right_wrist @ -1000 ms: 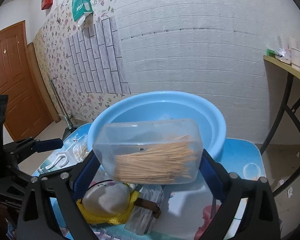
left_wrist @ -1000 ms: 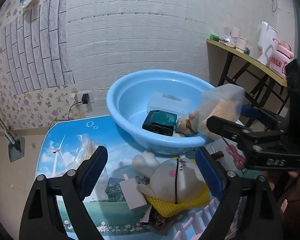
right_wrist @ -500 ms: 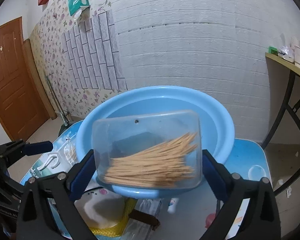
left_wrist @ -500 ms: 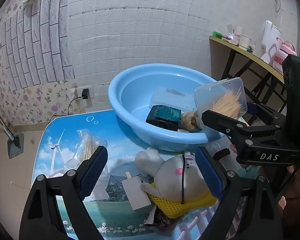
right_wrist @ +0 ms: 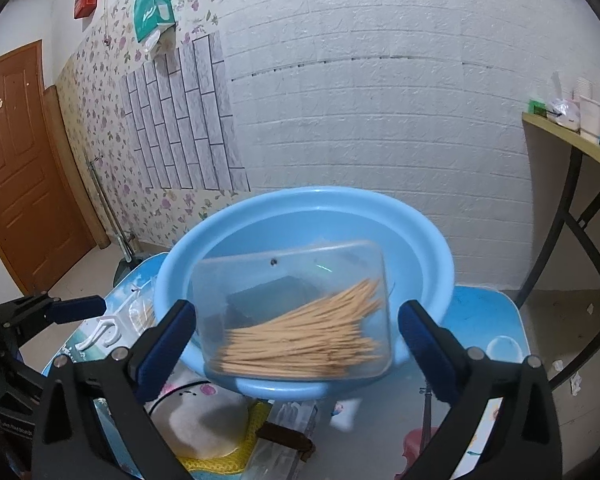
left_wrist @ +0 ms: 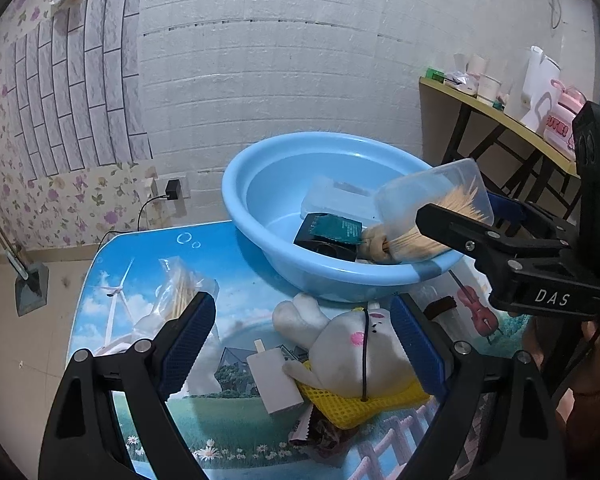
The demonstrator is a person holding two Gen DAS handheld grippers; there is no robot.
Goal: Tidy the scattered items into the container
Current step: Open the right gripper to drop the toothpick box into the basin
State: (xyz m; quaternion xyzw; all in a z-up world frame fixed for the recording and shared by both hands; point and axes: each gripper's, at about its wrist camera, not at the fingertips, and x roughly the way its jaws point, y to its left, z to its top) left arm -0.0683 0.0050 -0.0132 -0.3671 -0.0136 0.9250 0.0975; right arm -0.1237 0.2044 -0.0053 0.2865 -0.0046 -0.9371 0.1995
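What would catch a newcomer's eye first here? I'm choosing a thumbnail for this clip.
Probably the clear box of wooden sticks, tilted above the near rim of the big blue basin, between the right gripper fingers; whether they still pinch it is unclear. Next, the white plush rabbit lying on a yellow mesh cloth on the picture-printed table, right before the open left gripper.

At the frame's centre a clear box (right_wrist: 296,312) of wooden sticks (right_wrist: 304,340) tilts over the blue basin's (right_wrist: 432,256) near rim. The right hand-held gripper (right_wrist: 296,344) has blue pads (right_wrist: 168,342) spread wide, clear of the box's sides. A plush toy (right_wrist: 204,420) lies lower left.
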